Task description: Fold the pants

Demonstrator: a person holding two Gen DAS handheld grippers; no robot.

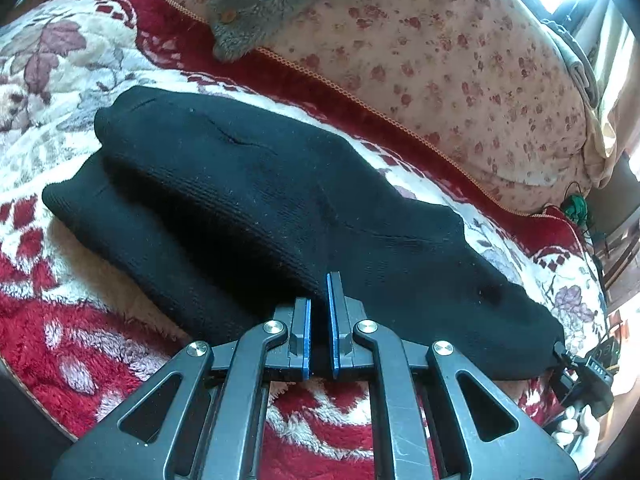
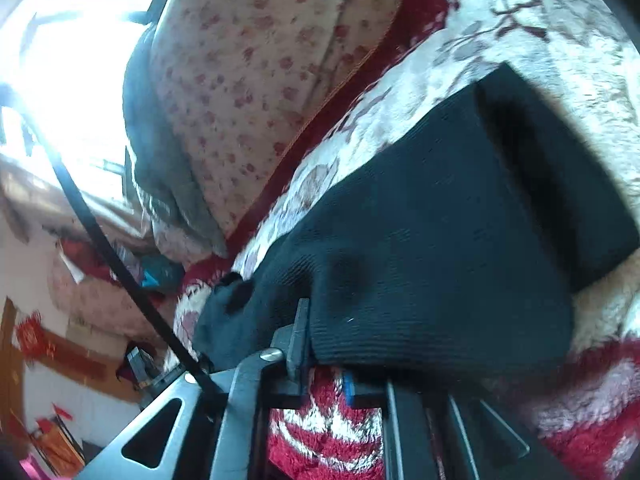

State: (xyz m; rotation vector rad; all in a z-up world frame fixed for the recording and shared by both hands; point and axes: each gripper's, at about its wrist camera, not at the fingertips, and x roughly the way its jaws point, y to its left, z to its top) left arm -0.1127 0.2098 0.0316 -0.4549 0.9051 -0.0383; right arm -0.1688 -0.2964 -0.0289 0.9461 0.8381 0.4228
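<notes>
With both grippers, left (image 1: 319,312) and right (image 2: 324,344), clamped on the pants (image 1: 256,184) edge, I'd carry it over evenly and low across the blanket (image 1: 60,64).

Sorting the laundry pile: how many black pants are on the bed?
1. The black pants lie folded over on the red floral blanket, in front of the spotted quilt. Both grippers are at its near edge. Other clothes may be out of view.
</notes>
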